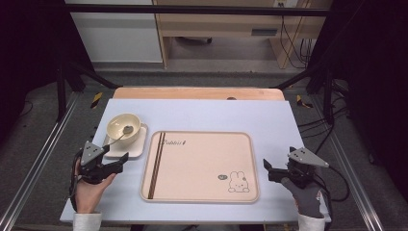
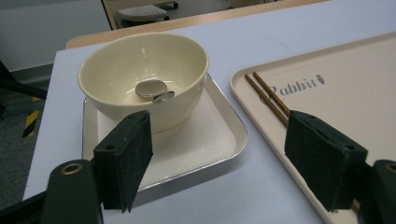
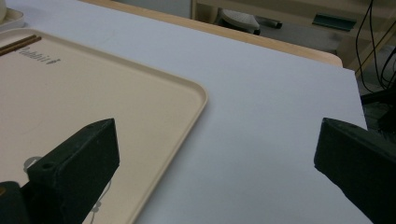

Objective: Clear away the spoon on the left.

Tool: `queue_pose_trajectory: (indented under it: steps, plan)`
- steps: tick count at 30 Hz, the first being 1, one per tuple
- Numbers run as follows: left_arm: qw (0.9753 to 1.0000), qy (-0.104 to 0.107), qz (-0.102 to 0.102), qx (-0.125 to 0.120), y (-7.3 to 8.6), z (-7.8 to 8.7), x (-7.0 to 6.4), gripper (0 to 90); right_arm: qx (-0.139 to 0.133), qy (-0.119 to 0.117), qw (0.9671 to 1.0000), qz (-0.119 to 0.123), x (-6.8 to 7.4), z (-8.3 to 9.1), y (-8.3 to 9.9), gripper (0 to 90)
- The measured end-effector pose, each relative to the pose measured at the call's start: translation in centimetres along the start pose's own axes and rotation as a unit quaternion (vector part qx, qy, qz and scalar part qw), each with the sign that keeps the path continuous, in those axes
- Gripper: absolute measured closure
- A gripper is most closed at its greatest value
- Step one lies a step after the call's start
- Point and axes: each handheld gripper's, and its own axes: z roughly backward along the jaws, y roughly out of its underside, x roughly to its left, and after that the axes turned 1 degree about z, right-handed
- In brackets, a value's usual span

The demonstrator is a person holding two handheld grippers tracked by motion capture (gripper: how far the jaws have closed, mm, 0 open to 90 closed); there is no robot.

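Nothing is lifted yet — the work looks barely begun. The bowl (image 2: 142, 77), a spoon (image 2: 152, 89) inside it, sits on a square plate (image 2: 205, 144) near the bench's left edge, beside the tray (image 1: 199, 166). The left tongs (image 2: 224, 163) hover spread wide just before the plate; the right tongs (image 3: 215, 172) wait spread — empty — by the tray's right edge.

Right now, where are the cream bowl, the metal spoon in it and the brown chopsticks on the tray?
cream ceramic bowl (image 2: 180, 100): left gripper view, on its outer front wall.
metal spoon (image 2: 150, 88): left gripper view, on its scoop inside the bowl.
brown wooden chopsticks (image 2: 267, 96): left gripper view, mid-length on the pair.
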Motion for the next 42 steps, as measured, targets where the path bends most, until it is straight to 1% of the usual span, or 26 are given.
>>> queue_pose_trajectory:
  steps: [5, 8, 11, 14, 18, 21, 26, 30, 32, 35, 37, 40, 42]
  plan:
    - [0.9999, -0.01, -0.005, 0.002, -0.3, -0.1, 0.9, 22.0, 0.001, 0.002, 1.0, 0.003, 0.0, 0.0, 0.0, 0.4]
    - [0.9999, -0.016, 0.0, 0.002, -0.4, -0.3, 1.7, 21.3, 0.002, 0.001, 1.0, 0.003, 0.1, 0.0, 0.0, 0.4]
    - [0.9998, -0.017, 0.003, -0.002, -0.5, -0.5, 2.2, 21.1, 0.002, 0.001, 1.0, 0.005, 0.1, -0.1, 0.0, 0.4]
    - [0.9997, -0.023, 0.008, -0.002, -0.7, -1.0, 2.8, 20.9, 0.003, 0.002, 1.0, 0.008, 0.1, -0.1, 0.0, 0.4]
    - [0.9996, -0.026, 0.006, -0.004, -0.8, -1.5, 3.2, 21.4, 0.001, 0.001, 1.0, 0.006, 0.1, -0.1, 0.0, 0.5]
    - [0.9996, -0.027, -0.003, 0.005, -0.6, -2.0, 3.4, 22.2, 0.003, 0.0, 1.0, 0.009, 0.2, -0.2, 0.0, 0.6]
    - [0.9996, -0.02, -0.012, 0.014, -0.4, -2.8, 3.2, 23.7, 0.009, -0.002, 0.9999, 0.012, 0.4, -0.5, 0.1, 0.6]
    - [0.9995, -0.015, -0.023, 0.018, -0.3, -3.3, 2.9, 28.4, 0.011, -0.002, 0.9998, 0.015, 0.4, -0.7, 0.1, 0.6]
    - [0.9995, -0.015, -0.021, 0.017, -0.3, -3.4, 2.9, 31.5, 0.012, -0.003, 0.9998, 0.013, 0.5, -0.7, 0.1, 0.6]
    - [0.9997, -0.012, -0.018, 0.013, -0.4, -3.4, 3.0, 40.0, 0.013, -0.004, 0.9998, 0.011, 0.5, -0.8, 0.1, 0.6]
    - [0.9997, -0.009, -0.016, 0.013, -0.4, -3.4, 3.1, 44.3, 0.013, -0.002, 0.9998, 0.016, 0.5, -0.8, 0.2, 0.6]
    - [0.9998, -0.007, -0.017, 0.01, -0.4, -3.4, 3.1, 53.4, 0.013, -0.003, 0.9998, 0.018, 0.6, -0.9, 0.2, 0.6]
    - [0.9998, -0.006, -0.016, 0.008, -0.4, -3.3, 3.0, 57.3, 0.013, -0.003, 0.9998, 0.018, 0.5, -0.8, 0.2, 0.6]
